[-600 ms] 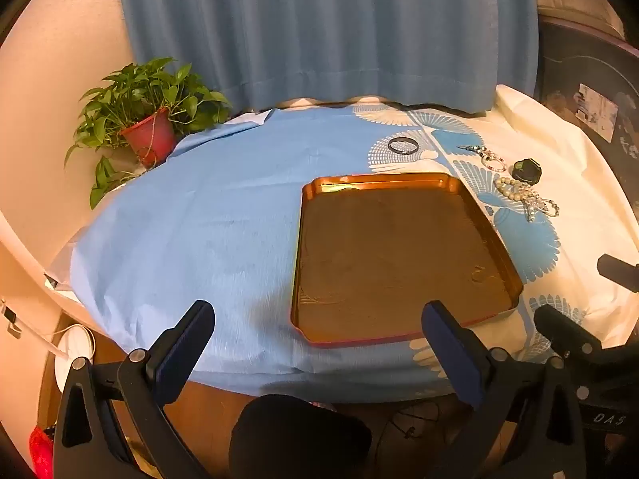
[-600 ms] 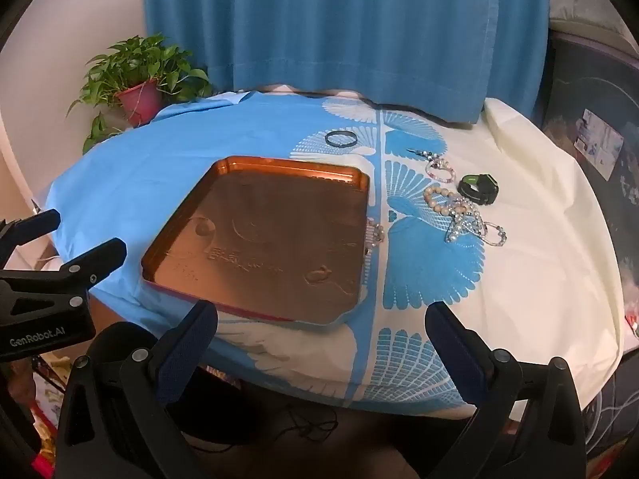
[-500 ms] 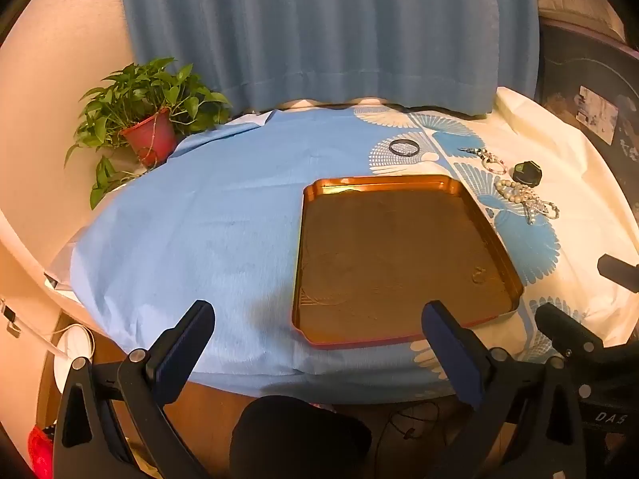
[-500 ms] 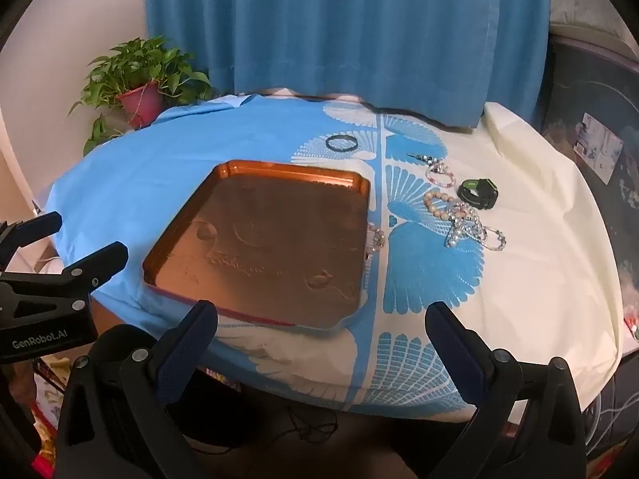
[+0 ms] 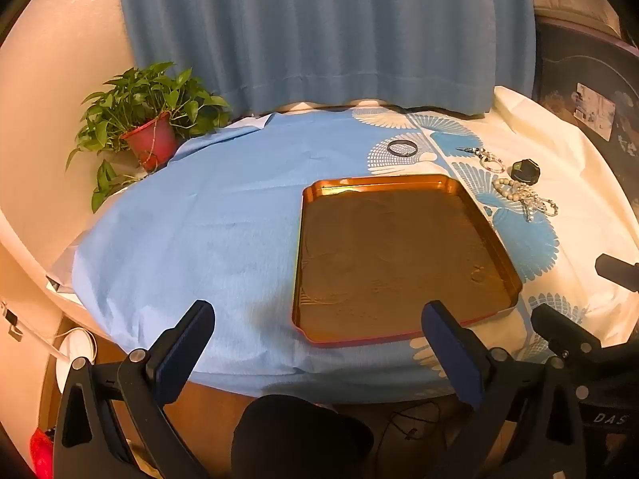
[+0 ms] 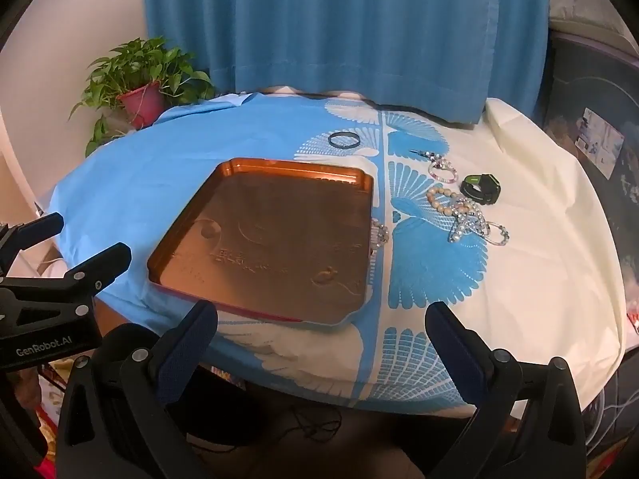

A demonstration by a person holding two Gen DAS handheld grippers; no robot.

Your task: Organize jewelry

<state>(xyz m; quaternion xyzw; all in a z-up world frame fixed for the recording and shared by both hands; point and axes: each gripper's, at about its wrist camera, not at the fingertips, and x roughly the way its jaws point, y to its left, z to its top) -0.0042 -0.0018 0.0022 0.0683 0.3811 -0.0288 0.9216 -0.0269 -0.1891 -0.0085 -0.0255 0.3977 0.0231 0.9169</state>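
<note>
An empty copper tray (image 5: 399, 247) (image 6: 271, 235) lies on the blue and cream tablecloth. Beyond it lies a dark bangle (image 5: 403, 147) (image 6: 344, 139). To its right lie a small beaded bracelet (image 5: 489, 161) (image 6: 441, 169), a black and green watch (image 5: 526, 170) (image 6: 480, 188), and a pearl bracelet tangled with a silver chain (image 5: 523, 197) (image 6: 465, 215). Another beaded piece (image 6: 379, 235) sits against the tray's right rim. My left gripper (image 5: 319, 343) and right gripper (image 6: 321, 343) are open and empty, at the table's near edge.
A potted plant (image 5: 147, 127) (image 6: 141, 88) stands at the table's far left. A blue curtain (image 6: 343, 28) hangs behind. Dark furniture (image 6: 591, 139) stands to the right. Each gripper shows in the other's view, the right (image 5: 579, 339) and the left (image 6: 60, 263).
Both grippers have moved slightly forward and up; the table sits a little lower and closer in both views. Nothing on the table has moved.
</note>
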